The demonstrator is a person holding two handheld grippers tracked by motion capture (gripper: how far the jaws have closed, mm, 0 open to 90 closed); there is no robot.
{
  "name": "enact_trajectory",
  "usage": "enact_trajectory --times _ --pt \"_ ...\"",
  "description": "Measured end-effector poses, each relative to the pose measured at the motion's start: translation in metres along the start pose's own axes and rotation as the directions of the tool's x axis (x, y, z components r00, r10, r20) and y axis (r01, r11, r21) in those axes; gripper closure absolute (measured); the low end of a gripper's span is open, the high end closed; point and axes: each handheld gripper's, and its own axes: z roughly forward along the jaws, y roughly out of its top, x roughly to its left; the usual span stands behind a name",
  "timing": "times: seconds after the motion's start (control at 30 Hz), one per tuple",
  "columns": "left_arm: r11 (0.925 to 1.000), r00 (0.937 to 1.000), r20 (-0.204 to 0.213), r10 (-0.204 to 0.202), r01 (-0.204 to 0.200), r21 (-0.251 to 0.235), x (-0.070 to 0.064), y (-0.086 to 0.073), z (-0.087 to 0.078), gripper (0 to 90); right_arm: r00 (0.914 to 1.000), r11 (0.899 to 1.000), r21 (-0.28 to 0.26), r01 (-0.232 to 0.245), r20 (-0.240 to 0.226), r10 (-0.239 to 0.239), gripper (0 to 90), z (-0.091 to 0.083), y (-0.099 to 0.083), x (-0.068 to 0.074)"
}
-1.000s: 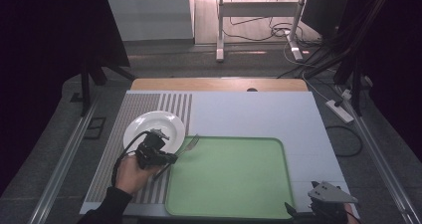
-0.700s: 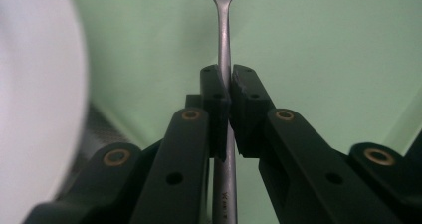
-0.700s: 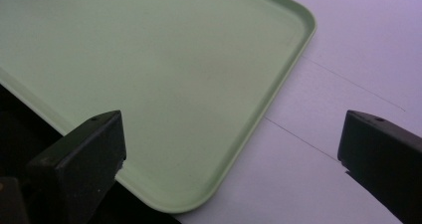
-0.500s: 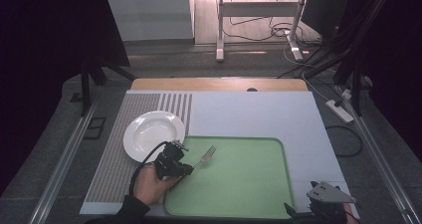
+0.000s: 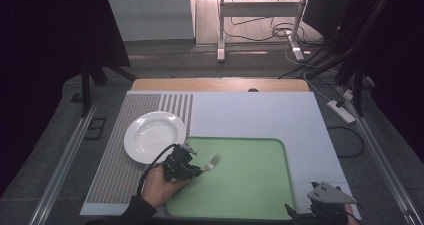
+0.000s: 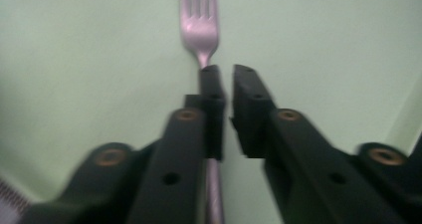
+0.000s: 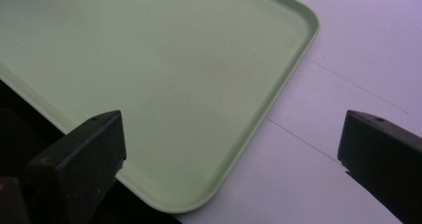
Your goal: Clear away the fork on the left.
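Observation:
A silver fork (image 5: pixel 212 161) lies on the left part of a pale green tray (image 5: pixel 240 190), tines pointing away from me. My left gripper (image 5: pixel 192 172) is low over its handle at the tray's left edge. In the left gripper view the jaws (image 6: pixel 229 77) stand a narrow gap apart with bare tray showing between them. There the fork (image 6: pixel 200 25) runs under the left jaw, not between the two. My right gripper (image 5: pixel 296 212) rests at the tray's front right corner. It is wide open (image 7: pixel 234 134) with nothing between its jaws.
A white plate (image 5: pixel 154 136) sits on a ribbed grey mat (image 5: pixel 115 170) left of the tray. The tray's rim (image 7: pixel 278 92) borders bare white tabletop (image 5: pixel 260 115) at the right and back. Cables and stand legs lie on the floor beyond the table.
My left gripper moved from the plate rightwards and toward me onto the tray, bringing the fork along. The fork now lies on the tray. The right gripper has not moved.

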Motion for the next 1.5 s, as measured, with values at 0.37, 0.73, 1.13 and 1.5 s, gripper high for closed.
enact_trajectory --times 0.37,0.73,1.13,1.5 --pt "0.9976 0.9994 -0.024 0.023 -0.022 0.066 0.001 0.007 0.022 89.3 1.0000 1.000 0.005 0.003 0.000 -0.003 0.0 0.000 0.000 0.000" --pt "0.9971 0.9962 -0.078 -0.038 0.043 0.063 0.022 0.001 0.012 89.3 1.0000 1.000 0.005 0.003 0.000 -0.003 0.0 0.000 0.000 0.000" --pt "0.9931 0.9899 -0.100 -0.100 0.105 0.052 0.040 -0.009 0.002 89.2 1.0000 1.000 0.007 0.003 -0.001 -0.003 0.0 0.000 0.000 0.000" --pt "0.9891 0.9858 -0.102 -0.133 0.139 0.050 0.049 -0.016 -0.003 89.1 1.0000 1.000 0.007 0.004 -0.004 -0.004 0.0 0.001 0.000 0.000"
